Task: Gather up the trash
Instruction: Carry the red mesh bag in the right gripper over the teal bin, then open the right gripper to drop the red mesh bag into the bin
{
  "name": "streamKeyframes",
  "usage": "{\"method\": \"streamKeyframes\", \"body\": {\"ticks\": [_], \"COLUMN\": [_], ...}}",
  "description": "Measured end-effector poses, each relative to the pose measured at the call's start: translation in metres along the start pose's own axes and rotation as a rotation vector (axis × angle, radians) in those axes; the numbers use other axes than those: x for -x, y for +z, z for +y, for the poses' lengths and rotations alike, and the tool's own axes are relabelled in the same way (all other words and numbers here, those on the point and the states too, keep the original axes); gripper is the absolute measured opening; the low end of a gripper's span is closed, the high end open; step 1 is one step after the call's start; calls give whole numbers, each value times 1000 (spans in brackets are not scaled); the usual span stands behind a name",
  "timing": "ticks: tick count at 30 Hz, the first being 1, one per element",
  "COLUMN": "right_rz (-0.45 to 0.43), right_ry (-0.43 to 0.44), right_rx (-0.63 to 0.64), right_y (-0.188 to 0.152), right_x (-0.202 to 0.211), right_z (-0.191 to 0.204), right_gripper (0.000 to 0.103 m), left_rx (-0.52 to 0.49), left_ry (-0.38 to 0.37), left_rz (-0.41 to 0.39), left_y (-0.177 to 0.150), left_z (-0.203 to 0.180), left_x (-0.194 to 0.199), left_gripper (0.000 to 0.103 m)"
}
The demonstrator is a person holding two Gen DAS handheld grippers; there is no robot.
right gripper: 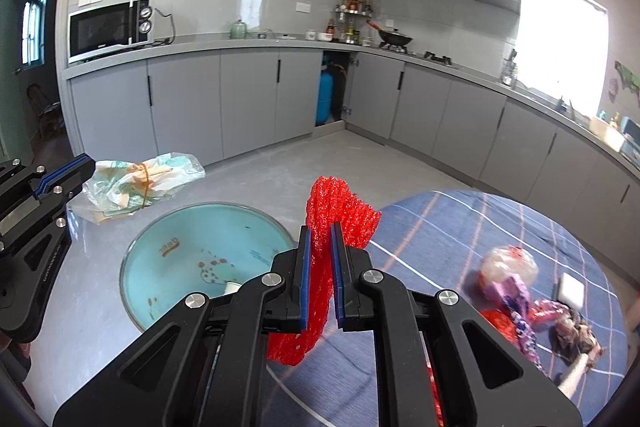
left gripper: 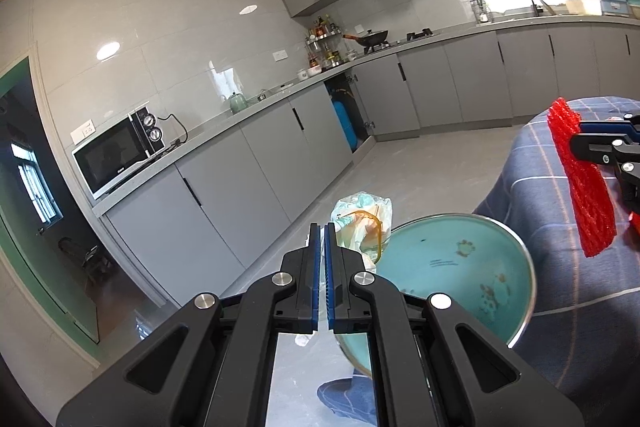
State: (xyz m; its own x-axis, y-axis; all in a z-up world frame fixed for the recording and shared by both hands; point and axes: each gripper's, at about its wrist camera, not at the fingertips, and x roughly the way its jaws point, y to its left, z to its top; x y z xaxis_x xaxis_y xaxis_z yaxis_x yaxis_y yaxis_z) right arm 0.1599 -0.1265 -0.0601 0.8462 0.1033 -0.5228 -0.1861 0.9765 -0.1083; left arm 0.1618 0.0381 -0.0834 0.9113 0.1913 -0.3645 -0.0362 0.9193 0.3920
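The right gripper (right gripper: 319,259) is clamped on a strip of red foam mesh netting (right gripper: 328,223), its blue-padded fingers pinching the strip near the middle. One end of the netting bunches up above the fingertips and the other hangs down below them. In the left wrist view the same netting (left gripper: 582,179) droops from that gripper (left gripper: 576,143) at the right edge, over a table covered in a blue checked cloth (left gripper: 560,267).

The left gripper (left gripper: 323,255) has its jaws drawn almost together, with only a thin slit between the blue pads and nothing between them. Just beyond its fingertips lies a crumpled translucent plastic bag with green and orange print (left gripper: 362,223), bound with a yellowish band. To the right of this gripper sits a round teal glass plate with a metal rim (left gripper: 452,267), partly hidden behind the gripper's linkage.

From the right wrist view the plate (right gripper: 200,255) lies ahead and to the left of the right gripper, with orange printed marks and some lettering too small and reversed to read. The plastic bag (right gripper: 140,183) is beyond it, next to the left gripper (right gripper: 86,163).

To the right of the right gripper, on the checked cloth (right gripper: 440,235), lies a loose heap of wrappers in pink, purple and red (right gripper: 516,291) beside a small white block (right gripper: 570,289); the heap is blurred near the frame edge and its pieces cannot be told apart.

The microwave (right gripper: 110,29) on the far surface carries a brand mark too small to read.
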Motion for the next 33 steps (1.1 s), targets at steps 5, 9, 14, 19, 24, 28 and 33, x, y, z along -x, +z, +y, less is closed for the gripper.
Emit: {"method": "streamKeyframes", "body": {"ticks": [5,9,14,19,24,28,33], "right_rz": [7,16,30,43,53,67,59], "right_ry": [35,67,98,126,147,171,176], "right_rx": [18,29,39,38,36,31,3], "right_y": [5,7,7,6,4,1,-2], "right_x": [-12,-22,-31,-40,-49,-57,-57], "right_z": [14,26,35,40,42,43,39], "right_gripper": [10,10,10,10,10,21,48], "left_rx": [10,21,31,32,31,31,38], "left_ry": [1,-9,-19,-32,-50,-55,-7], "left_rz": [15,27,35,39,48,57,53], "left_y": [-4,-8,-11,-11,-14,-18,-19], "left_z": [9,14,16,16,13,11,16], "left_x": [-9,-17,-22,-24,-27,-29,-29], "left_gripper": [3,3,3,4,5,9,53]}}
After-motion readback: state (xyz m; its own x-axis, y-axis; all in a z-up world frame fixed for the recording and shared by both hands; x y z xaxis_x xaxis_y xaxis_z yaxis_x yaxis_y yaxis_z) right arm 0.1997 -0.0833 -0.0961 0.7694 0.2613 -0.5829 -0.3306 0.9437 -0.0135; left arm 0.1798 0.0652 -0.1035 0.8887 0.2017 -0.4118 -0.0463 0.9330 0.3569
